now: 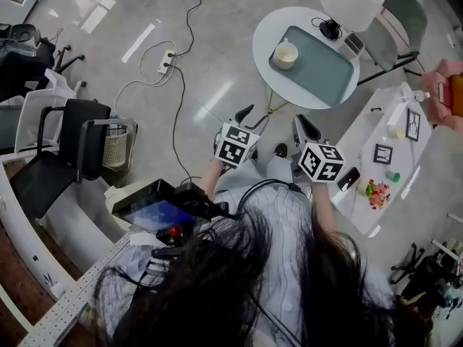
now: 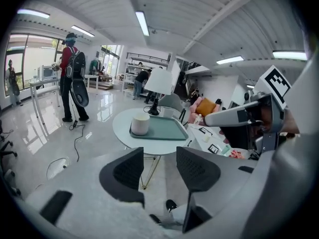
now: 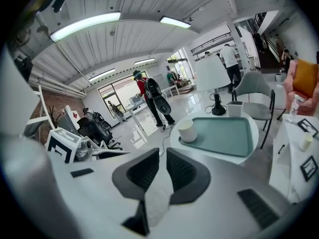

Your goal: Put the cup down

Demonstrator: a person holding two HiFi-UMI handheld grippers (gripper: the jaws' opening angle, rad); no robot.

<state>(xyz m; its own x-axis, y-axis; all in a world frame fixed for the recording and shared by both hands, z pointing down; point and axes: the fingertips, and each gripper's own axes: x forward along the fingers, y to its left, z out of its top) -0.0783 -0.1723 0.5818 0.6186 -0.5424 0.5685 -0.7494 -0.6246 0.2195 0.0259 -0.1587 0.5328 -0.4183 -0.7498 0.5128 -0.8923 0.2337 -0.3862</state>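
Note:
A cream cup point(image 1: 286, 53) stands upright on the near-left corner of a green tray point(image 1: 323, 74), which lies on a round white table point(image 1: 262, 43). The cup point(image 2: 140, 124) also shows ahead in the left gripper view and, as the same cup point(image 3: 187, 131), in the right gripper view. Both grippers hang in the air well short of the table, side by side. My left gripper point(image 1: 249, 116) point(image 2: 159, 168) is open with nothing between its jaws. My right gripper point(image 1: 304, 126) point(image 3: 163, 171) has its jaws nearly together and holds nothing.
A white lamp point(image 1: 352, 0) and a grey chair point(image 1: 401, 13) stand at the table's far side. A long white table point(image 1: 376, 118) with small items runs at the right. Black chairs point(image 1: 65, 150), a wire basket point(image 1: 116, 147) and a power strip with cables point(image 1: 166, 62) are at the left.

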